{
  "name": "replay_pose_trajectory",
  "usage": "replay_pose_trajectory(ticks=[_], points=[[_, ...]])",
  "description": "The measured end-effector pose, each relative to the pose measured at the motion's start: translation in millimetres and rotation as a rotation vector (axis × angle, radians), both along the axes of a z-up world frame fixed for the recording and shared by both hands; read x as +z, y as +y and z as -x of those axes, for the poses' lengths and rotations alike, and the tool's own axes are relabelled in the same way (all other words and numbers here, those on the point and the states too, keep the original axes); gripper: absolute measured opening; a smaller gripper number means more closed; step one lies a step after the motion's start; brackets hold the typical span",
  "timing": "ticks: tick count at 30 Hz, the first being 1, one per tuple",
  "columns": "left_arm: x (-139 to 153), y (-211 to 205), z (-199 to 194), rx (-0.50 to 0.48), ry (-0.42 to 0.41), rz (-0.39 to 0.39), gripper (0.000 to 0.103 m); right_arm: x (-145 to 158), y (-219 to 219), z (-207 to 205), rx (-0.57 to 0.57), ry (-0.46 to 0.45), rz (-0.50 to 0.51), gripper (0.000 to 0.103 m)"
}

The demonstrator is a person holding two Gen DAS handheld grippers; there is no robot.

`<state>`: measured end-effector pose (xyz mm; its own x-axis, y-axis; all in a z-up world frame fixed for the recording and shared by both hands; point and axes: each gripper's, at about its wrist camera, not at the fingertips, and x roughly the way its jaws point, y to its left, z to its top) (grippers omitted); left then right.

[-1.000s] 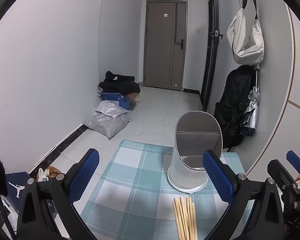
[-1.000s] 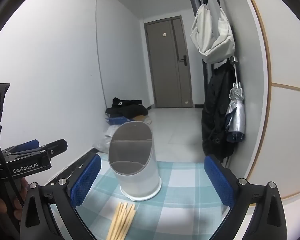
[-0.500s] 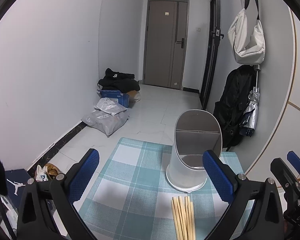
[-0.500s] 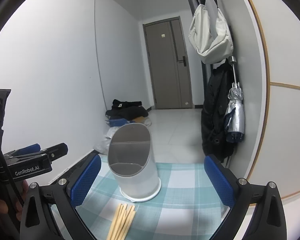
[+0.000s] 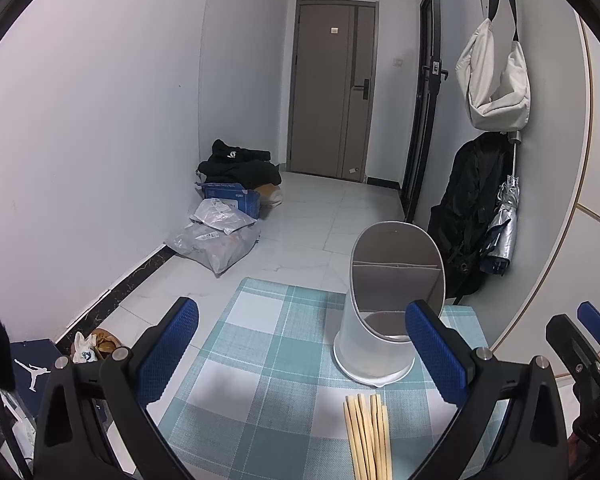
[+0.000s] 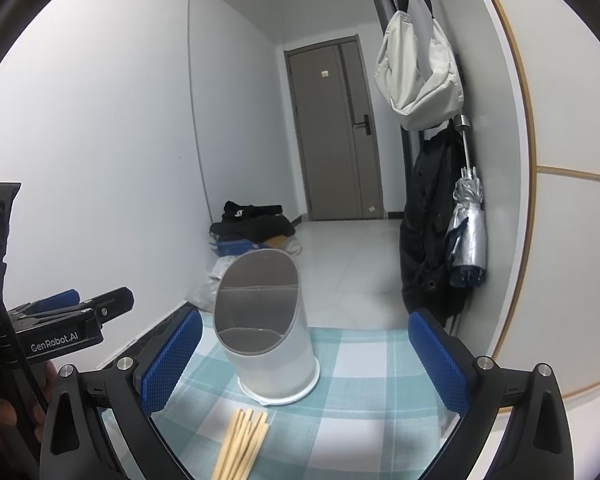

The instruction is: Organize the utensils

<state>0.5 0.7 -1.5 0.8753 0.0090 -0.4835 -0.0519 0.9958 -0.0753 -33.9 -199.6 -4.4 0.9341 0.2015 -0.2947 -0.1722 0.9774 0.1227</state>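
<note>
Now both my grippers hang with fingers spread wide and nothing between them — the left gripper (image 5: 302,354) and the right gripper (image 6: 306,356) touch nothing. Just ahead and below, the bundle of wooden chopsticks (image 6: 242,442) lies flat on the checked cloth (image 5: 260,344) over the counter, long axis running away from me toward the holder. In my right view the sticks sit nearly centred between the fingers; in the left view the chopsticks (image 5: 367,436) lie toward my right finger (image 5: 436,354). So the right hand seems better placed. Beyond them the white utensil holder (image 6: 270,344) stands upright — near the tips, not touching.
</note>
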Motion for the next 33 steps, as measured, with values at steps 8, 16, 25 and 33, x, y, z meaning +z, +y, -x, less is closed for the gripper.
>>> replay_pose_trajectory(ticks=[8, 16, 25, 33], points=[[0.0, -2.6, -1.6, 0.009, 0.001, -0.007, 0.102, 0.7, -1.1, 1.4, -0.003, -0.004, -0.002, 0.103], [-2.3, -3.8, -0.7, 0.009, -0.001, -0.012, 0.102, 0.9, -0.7, 1.8, -0.004, -0.003, -0.001, 0.103], [-3.9, -5.0, -2.0, 0.007, 0.002, -0.019, 0.102, 1.6, -1.7, 1.9, -0.014, 0.002, -0.001, 0.103], [-5.0, -4.0, -2.0, 0.005, 0.005, -0.019, 0.102, 1.1, -2.3, 2.4, -0.014, 0.007, 0.003, 0.103]])
